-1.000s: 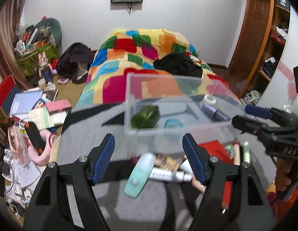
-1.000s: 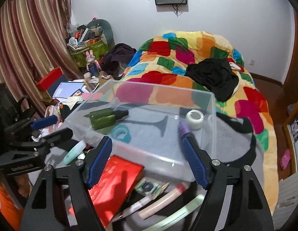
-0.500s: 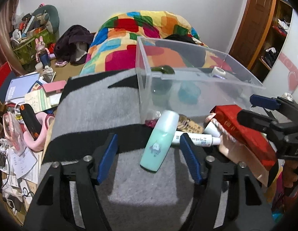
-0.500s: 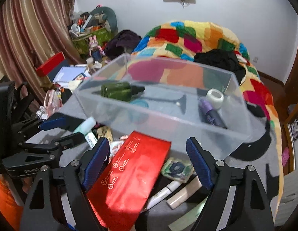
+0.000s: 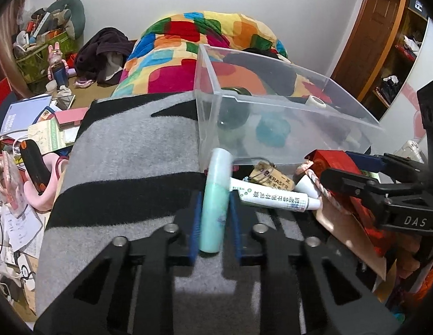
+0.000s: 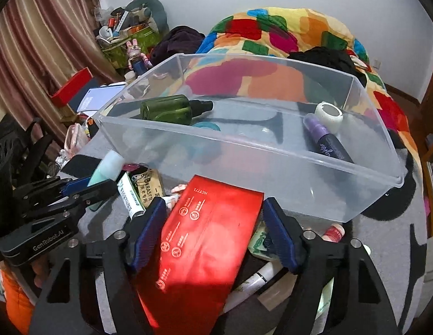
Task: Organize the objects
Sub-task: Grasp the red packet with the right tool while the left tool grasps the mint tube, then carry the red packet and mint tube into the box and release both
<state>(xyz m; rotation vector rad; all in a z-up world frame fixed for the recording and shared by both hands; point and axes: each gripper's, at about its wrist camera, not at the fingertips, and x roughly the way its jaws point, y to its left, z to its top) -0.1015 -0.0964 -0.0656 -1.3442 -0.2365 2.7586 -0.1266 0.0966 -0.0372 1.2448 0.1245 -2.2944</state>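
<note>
1. Mint-green tube lies on the grey-and-black blanket, its far end touching the near left corner of the clear plastic bin.
2. Left gripper has its blue pads pressed against both sides of the tube, pinching it; half a second ago the jaws stood wide apart around it.
3. Right gripper is spread, its pads flanking the red packet without visibly squeezing it. It sat higher and farther back before.
4. Bin's near wall stands just beyond both grippers; its rim is above the tube.
5. Inside the bin lie a green bottle, a purple tube and a white tape roll, leaving bare floor in the middle.
6. To the tube's right, touching it, is a white ointment tube, with an eraser tag behind; bare blanket lies to its left.
</note>
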